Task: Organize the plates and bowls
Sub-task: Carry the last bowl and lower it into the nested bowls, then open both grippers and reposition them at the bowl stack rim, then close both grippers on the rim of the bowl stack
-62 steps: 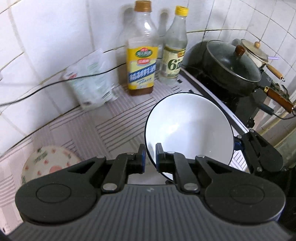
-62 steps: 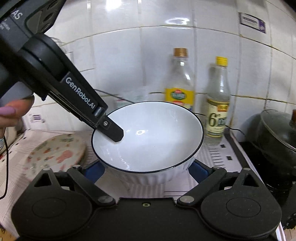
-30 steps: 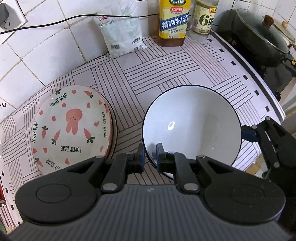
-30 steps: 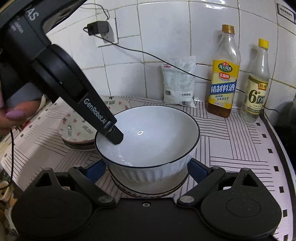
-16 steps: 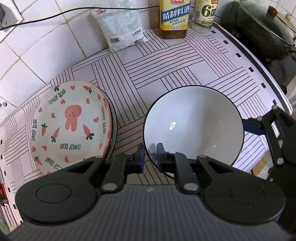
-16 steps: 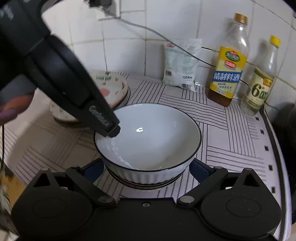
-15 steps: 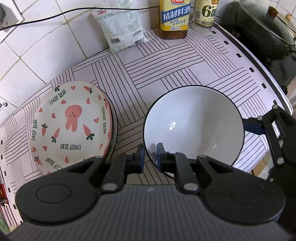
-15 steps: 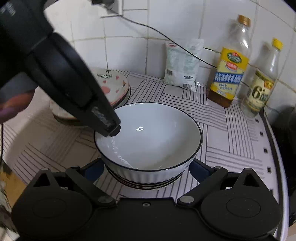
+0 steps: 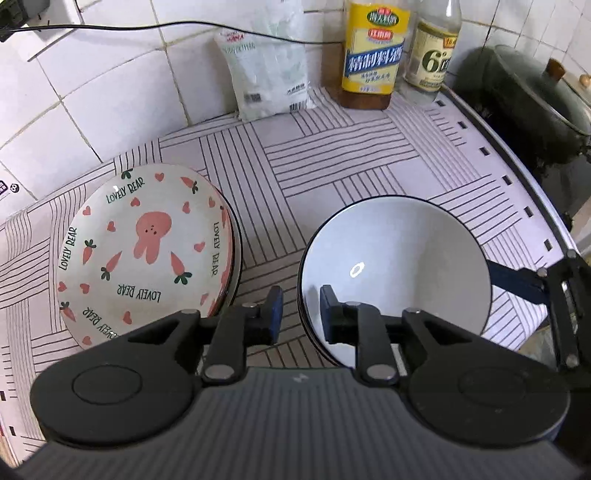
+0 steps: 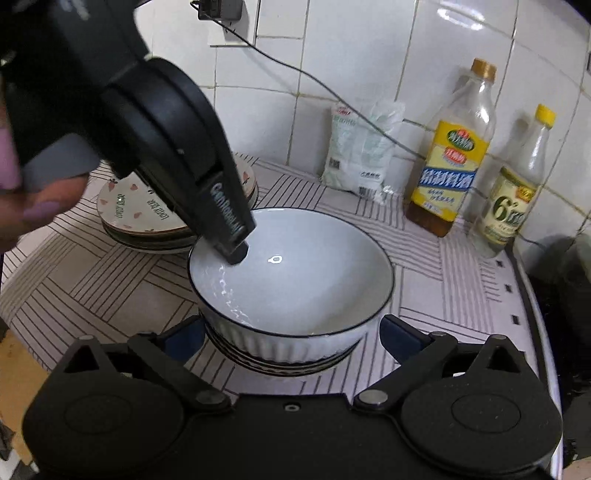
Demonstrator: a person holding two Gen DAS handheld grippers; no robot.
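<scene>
A white bowl (image 9: 399, 258) (image 10: 314, 280) with a thin dark rim sits nested on a lower bowl (image 10: 280, 360) on the striped counter cloth. My left gripper (image 9: 301, 314) (image 10: 227, 251) straddles the bowl's near-left rim with one finger inside. Its jaws are opening, and a gap shows between the pads and the rim. My right gripper (image 10: 291, 336) spans the bowl's ribbed wall, with its blue pads (image 10: 183, 338) against both sides below the rim. Left of the bowls stands a stack of rabbit-and-carrot plates (image 9: 147, 251) (image 10: 147, 221).
At the tiled back wall stand a cooking-wine bottle (image 9: 373, 55), a vinegar bottle (image 9: 428, 55) and a white bag (image 9: 273, 74). A lidded black pot (image 9: 535, 99) sits on the stove to the right. A cable (image 9: 147, 27) runs along the wall. A hand (image 10: 22, 199) holds the left gripper.
The left jaws, shut on the bowl's rim half a second ago, have parted from it. The bowl and the right gripper have barely moved.
</scene>
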